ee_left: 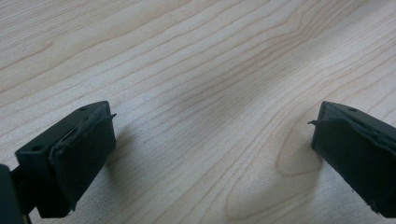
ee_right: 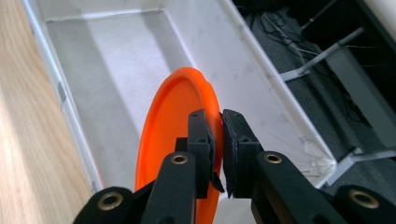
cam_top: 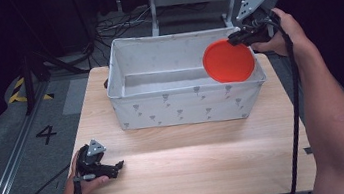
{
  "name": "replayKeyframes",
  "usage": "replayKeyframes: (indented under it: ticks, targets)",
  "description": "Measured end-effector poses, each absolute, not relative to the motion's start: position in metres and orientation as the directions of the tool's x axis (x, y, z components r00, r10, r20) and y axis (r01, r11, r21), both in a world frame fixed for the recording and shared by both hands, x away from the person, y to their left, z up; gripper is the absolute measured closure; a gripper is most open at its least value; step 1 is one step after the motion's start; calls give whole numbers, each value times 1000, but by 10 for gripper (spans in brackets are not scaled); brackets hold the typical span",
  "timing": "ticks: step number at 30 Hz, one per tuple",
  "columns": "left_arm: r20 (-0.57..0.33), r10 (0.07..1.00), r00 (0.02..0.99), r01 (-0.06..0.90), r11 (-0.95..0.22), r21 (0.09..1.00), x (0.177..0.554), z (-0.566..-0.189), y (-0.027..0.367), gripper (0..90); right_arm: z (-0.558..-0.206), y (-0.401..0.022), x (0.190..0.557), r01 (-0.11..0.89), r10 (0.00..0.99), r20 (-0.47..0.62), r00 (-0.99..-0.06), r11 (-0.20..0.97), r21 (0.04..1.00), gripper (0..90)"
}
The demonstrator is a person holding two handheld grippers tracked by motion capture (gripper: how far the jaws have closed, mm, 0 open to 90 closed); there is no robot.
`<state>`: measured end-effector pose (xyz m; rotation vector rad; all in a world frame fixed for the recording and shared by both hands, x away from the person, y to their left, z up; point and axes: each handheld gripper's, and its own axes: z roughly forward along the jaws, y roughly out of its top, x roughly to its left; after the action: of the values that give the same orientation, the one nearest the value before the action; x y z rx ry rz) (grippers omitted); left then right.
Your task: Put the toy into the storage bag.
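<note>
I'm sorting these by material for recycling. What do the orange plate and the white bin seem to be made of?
The orange plate looks like smooth, matte plastic: uniform colour, thin moulded rim. The white bin seems to be printed fabric over stiff panels: soft folded corners, small grey pattern, though its inner stiffening is hidden.

The right tool [cam_top: 237, 35] was held out on a nearly straight arm, its jaws pinched together on something thin, the grey plate tilted up behind it. The left tool [cam_top: 114, 169] lay low in the left hand [cam_top: 87, 176], forearm short and bent, jaws standing wide apart with nothing between them.
</note>
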<state>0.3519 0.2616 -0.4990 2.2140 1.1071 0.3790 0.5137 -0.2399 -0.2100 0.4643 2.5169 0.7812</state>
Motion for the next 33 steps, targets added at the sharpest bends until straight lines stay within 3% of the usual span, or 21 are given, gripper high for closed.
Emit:
replayKeyframes:
  ticks: [12,33]
  targets:
    - [-23,796,605,615,-449,648,352,-499,261,1,-247,-232,508,133,298,-289,-910,868,478,823]
    - [-23,795,606,615,-450,647,352,-499,262,1,-282,-216,520,154,200,-212,-957,964,214,820]
